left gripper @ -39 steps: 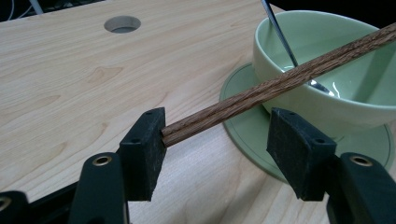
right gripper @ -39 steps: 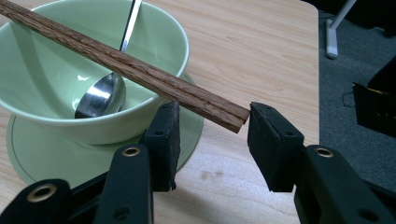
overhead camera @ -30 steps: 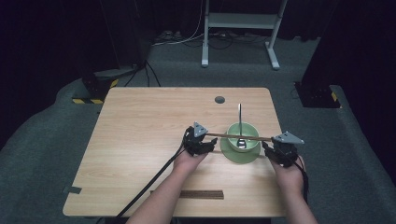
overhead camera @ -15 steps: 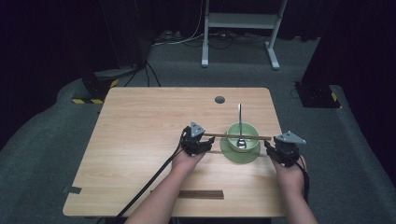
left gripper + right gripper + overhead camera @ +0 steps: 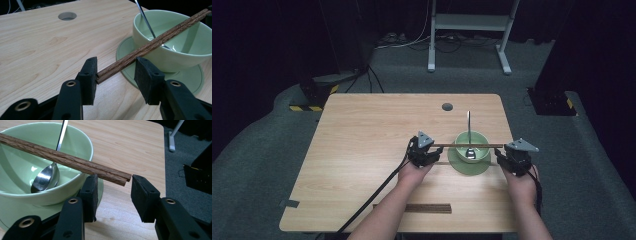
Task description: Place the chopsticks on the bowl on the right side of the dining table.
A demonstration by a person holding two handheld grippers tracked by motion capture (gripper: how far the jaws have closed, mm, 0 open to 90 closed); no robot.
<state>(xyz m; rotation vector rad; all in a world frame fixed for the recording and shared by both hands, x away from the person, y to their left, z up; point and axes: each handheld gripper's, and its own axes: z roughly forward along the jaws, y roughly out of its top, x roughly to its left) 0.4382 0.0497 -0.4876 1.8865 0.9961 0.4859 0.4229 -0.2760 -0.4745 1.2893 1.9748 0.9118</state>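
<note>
left tool point(image 5: 116, 71) contact with chopsticks point(image 5: 152, 42) unclear

I work in what looks like a lab or recording studio, not a home. My wooden table point(image 5: 362, 150) has a cable hole point(image 5: 447, 106) and stands on grey carpet point(image 5: 592, 165) amid black surroundings. Behind it a white metal stand point(image 5: 469, 30) rises over loose cables point(image 5: 412, 42), and hazard-striped equipment point(image 5: 314, 95) sits at the left.
</note>
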